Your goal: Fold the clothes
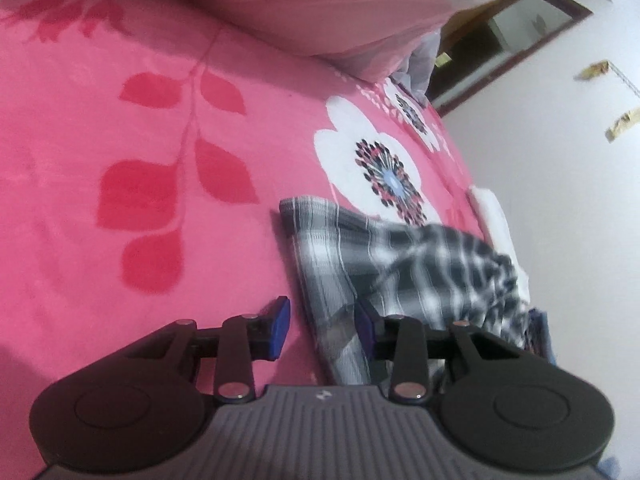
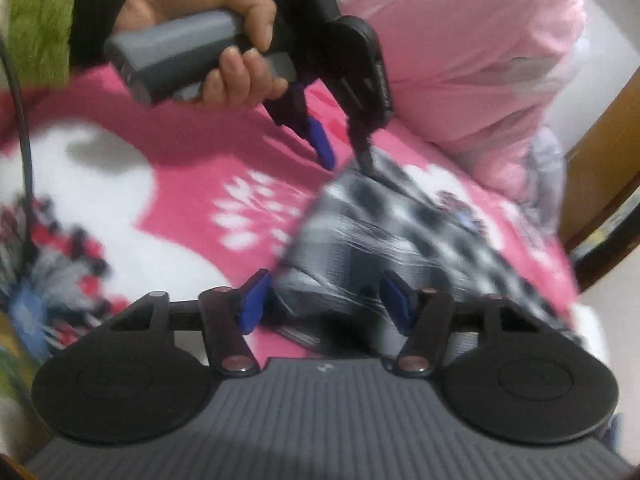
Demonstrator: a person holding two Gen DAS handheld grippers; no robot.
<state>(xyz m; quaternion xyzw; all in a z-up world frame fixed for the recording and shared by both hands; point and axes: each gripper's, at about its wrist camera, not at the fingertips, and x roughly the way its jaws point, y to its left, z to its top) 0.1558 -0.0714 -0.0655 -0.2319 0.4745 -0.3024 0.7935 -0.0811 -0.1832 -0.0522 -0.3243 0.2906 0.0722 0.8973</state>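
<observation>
The only writing I could read was "UAS" on the camera block atop my left gripper, seen from the right wrist. My hand gripped its grey handle, tilting the tool down, fingers spread at one edge of the plaid garment; whether they touched it was unclear through blur. My right gripper also stood released over the cloth's near edge. The garment lay crumpled on the pink floral blanket, near the pink pillow.
</observation>
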